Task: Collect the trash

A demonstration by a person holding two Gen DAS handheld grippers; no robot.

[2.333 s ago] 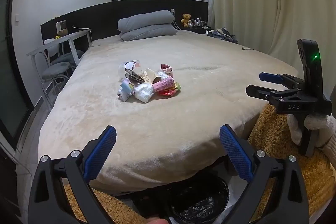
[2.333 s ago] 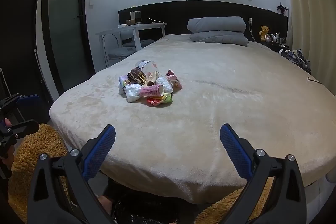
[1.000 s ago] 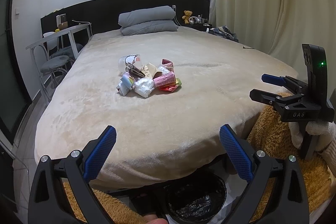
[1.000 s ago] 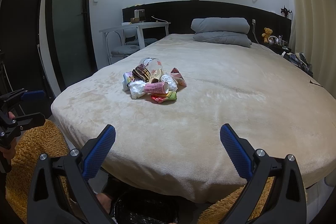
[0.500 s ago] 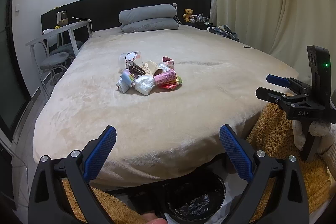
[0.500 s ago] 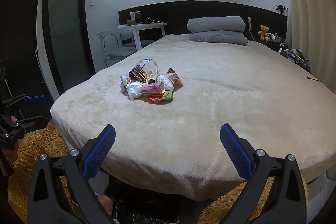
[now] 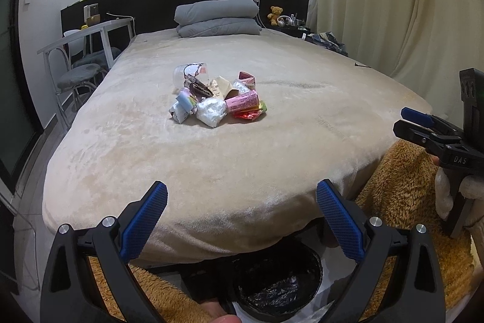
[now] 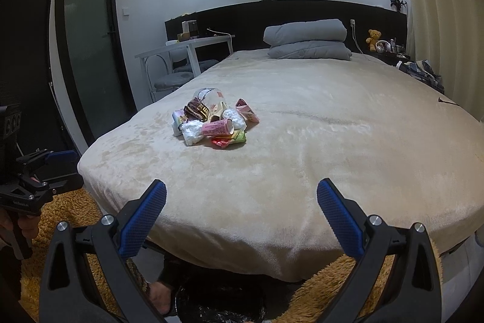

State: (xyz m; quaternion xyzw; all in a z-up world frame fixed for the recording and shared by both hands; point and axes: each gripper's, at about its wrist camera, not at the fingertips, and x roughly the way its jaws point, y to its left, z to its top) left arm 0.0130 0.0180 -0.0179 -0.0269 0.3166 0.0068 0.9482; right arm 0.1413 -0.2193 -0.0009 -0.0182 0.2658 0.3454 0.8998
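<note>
I take the wide beige-covered bed [image 7: 272, 141] as my landmark. On it, toward its left half, lies the small heap of crumpled wrappers and packets [image 7: 216, 94] — well apart from the folded grey duvet [image 7: 216, 17] at its head. Left of the bed stand a white metal table [image 7: 87, 35] and chairs. Below its foot edge sits the black-lined round bin [image 7: 278, 286], on a shaggy golden rug [image 7: 402, 202].

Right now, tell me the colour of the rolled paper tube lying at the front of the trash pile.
Pink with small print, clearest in the left wrist view: rolled paper tube.
</note>
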